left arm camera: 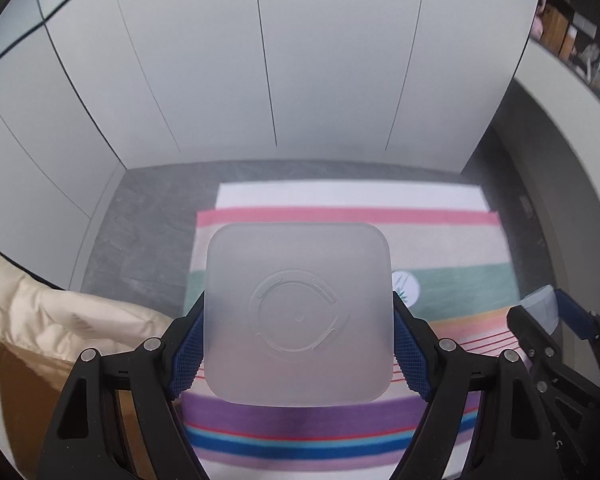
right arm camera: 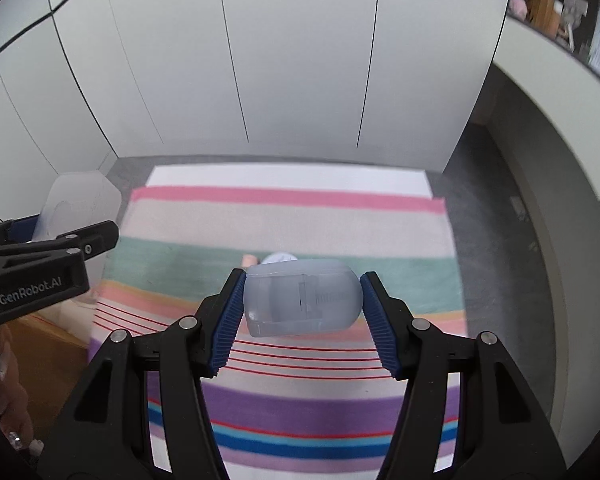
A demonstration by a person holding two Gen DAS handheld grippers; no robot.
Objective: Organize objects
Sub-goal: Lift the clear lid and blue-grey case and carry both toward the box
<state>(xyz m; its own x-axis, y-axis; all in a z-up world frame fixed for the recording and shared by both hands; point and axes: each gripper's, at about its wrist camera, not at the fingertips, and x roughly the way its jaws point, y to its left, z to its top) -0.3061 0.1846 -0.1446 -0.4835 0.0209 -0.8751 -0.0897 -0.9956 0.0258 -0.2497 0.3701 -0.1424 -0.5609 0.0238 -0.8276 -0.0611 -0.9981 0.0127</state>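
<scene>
Cream quilted cover (left arm camera: 56, 320): lay at nine o'clock in the left wrist view, off the striped towel, with brown wood showing beneath it.

Left gripper (left arm camera: 298, 344): its blue pads were pressed on the two opposite sides of a frosted square container (left arm camera: 298, 312), which it held above the towel. The container's flat face, with a moulded ring, was turned to the camera.

Striped towel (right arm camera: 292, 232): was spread on the grey surface (left arm camera: 148, 216) below both grippers, its stripes running from nine to three o'clock; white cabinet panels (right arm camera: 300, 60) stood behind at twelve.

Small round item (left arm camera: 406, 286): white, with a green plant mark, lay on the towel's green stripe, at about two o'clock from the square container; too hidden to name.

Right gripper (right arm camera: 302, 310): was clamped on a translucent bluish capsule-shaped case (right arm camera: 302, 298), pads on its two rounded ends.

Long axis: the case's length ran from nine to three o'clock, straight across the jaws.

Key relation: each gripper was already loaded, and the left one sat at nine o'clock from the right, close by. No receiving bin or shelf was visible, so the set-down spot could not be judged.

Person's hand (right arm camera: 8, 392): showed at eight o'clock in the right wrist view, with decorated nails.
</scene>
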